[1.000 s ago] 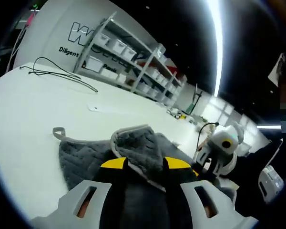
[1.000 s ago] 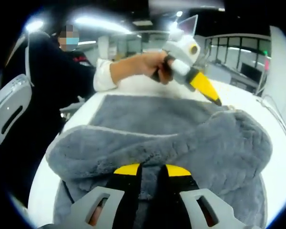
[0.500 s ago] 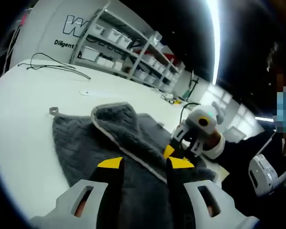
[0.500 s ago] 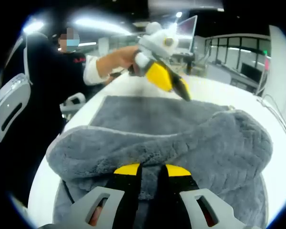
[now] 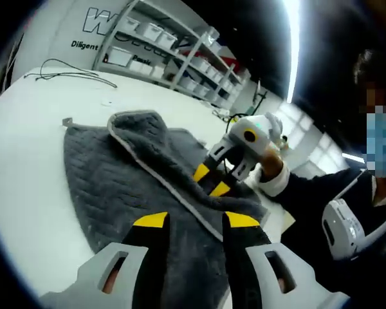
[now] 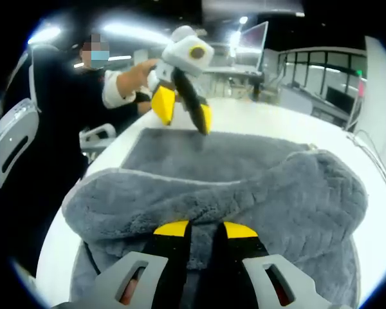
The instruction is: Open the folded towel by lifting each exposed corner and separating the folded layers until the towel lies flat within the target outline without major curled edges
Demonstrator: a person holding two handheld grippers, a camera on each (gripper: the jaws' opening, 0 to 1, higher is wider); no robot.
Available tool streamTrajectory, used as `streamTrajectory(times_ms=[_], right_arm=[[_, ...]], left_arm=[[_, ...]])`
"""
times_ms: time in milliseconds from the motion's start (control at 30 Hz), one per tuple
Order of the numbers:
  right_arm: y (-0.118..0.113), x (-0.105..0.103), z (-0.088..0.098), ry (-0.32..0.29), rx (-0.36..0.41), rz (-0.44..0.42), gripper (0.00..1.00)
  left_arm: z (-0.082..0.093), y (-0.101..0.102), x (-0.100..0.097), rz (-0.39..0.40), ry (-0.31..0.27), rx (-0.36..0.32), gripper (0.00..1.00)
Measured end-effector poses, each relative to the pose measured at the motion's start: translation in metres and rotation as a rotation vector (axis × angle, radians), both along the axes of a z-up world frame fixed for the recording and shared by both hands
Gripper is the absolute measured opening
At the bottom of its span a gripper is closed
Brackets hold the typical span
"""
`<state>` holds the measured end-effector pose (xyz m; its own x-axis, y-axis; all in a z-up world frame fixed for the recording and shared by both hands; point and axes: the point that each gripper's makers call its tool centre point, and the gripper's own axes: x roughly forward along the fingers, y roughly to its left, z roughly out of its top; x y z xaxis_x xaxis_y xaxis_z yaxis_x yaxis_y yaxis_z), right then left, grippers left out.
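Observation:
A grey towel (image 5: 109, 174) lies on the white table (image 5: 26, 135), its pale-trimmed upper layer folded over in a raised ridge. My right gripper (image 6: 206, 229) is shut on the thick folded edge of the towel (image 6: 257, 187). It also reaches in from the right in the left gripper view, the right gripper (image 5: 211, 181) pinching the trimmed edge. My left gripper (image 5: 197, 220) hovers open above the towel with nothing between its jaws. In the right gripper view the left gripper (image 6: 183, 123) hangs over the towel's far flat part, jaws spread.
A black cable (image 5: 67, 76) lies on the far table side, with storage shelves (image 5: 174, 48) behind. The person's sleeved arm (image 5: 296, 193) and a chair (image 6: 13, 145) stand at the table's edge. Bare table (image 6: 376, 238) shows beside the towel.
My left gripper has let go of the towel's far edge, lifted off and opened its jaws. The right gripper has kept its hold and stayed put.

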<state>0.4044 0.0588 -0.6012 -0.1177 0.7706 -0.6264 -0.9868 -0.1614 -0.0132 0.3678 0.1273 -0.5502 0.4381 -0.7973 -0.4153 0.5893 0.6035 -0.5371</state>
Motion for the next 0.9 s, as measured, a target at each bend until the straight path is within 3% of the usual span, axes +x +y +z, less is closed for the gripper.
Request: streamTrajectory(times_ms=[267, 400, 900], right_arm=[[-0.001, 0.001, 0.0, 0.002, 0.004, 0.003, 0.16], [-0.001, 0.001, 0.0, 0.0, 0.003, 0.004, 0.16], [-0.001, 0.003, 0.001, 0.009, 0.014, 0.005, 0.16]], left_arm=[[-0.006, -0.006, -0.021, -0.018, 0.06, 0.028, 0.24], [-0.014, -0.014, -0.034, -0.073, 0.089, 0.045, 0.24], [-0.035, -0.037, -0.039, -0.126, 0.165, 0.02, 0.23]])
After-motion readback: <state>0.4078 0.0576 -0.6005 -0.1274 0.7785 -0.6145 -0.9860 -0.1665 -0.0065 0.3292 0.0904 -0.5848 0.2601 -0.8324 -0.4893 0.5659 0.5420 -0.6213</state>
